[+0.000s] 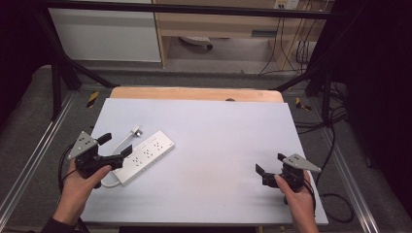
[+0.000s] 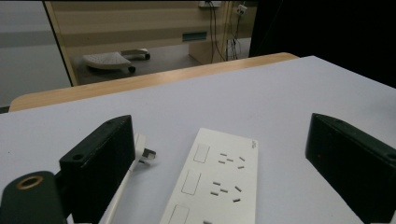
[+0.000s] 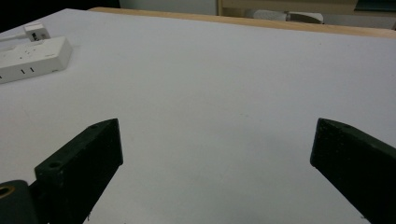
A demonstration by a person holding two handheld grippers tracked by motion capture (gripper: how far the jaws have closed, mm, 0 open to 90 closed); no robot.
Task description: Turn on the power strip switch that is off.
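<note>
**Left gripper closing in on power strip**

White tabletop (image 1: 218, 141) backed by a wooden edge is carrying a white power strip (image 1: 145, 155) at its left side, the strip lying on a diagonal, its long axis running from near-left to far-right, with its plug (image 1: 136, 130) resting just beyond on a curling cord (image 1: 119, 144). A person is holding the left gripper (image 1: 115, 149) right over the strip's near end, jaws spread wide and gripping nothing; in the left gripper view the strip (image 2: 217, 182) is stretching straight ahead between the two jaws, the plug (image 2: 145, 154) just beside the left one. Well apart, at the table's right, the right gripper (image 1: 269, 167) is also sitting released and empty above bare surface, pointing toward the strip (image 3: 32, 58). By position, the left gripper looks far better placed for any grasp, and it would likely need to close across the strip's short width
</note>
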